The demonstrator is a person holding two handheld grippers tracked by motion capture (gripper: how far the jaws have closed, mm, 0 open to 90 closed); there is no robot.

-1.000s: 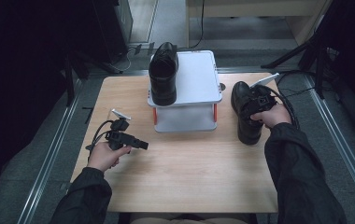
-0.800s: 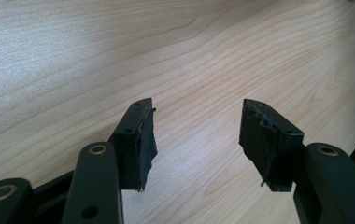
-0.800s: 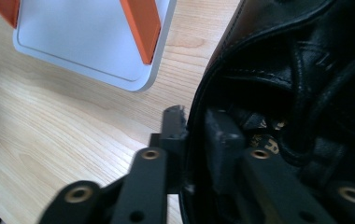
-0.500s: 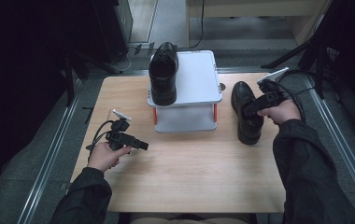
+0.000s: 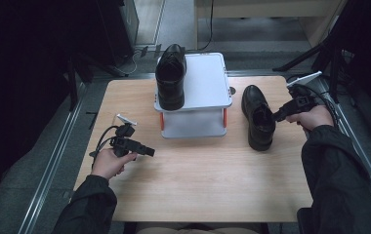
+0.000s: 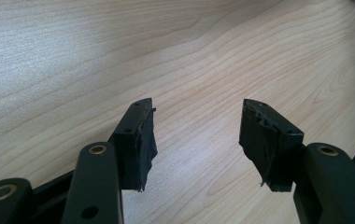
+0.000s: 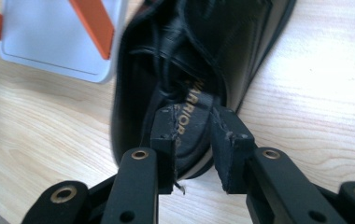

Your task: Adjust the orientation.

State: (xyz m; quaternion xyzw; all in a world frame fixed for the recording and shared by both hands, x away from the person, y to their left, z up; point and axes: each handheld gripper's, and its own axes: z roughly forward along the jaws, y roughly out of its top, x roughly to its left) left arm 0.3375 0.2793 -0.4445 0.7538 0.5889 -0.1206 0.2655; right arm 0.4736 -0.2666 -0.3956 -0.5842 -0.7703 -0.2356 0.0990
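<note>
High view: the right tool (image 5: 277, 116), its jaws just parted and gripping nothing, sits seemingly clear of the shoe (image 5: 258, 117) at centre right on the desk (image 5: 198, 170), apparently just set down beside the rack (image 5: 208, 83); the left tool (image 5: 147, 151) idles open.

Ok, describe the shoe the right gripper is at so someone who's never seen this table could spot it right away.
Start at the white two-level rack at the far middle of the wooden table. Just right of it, on the tabletop, lies a black leather shoe, with the right gripper at its rim. Its twin sits up on the rack; this one lies on the wood.
</note>
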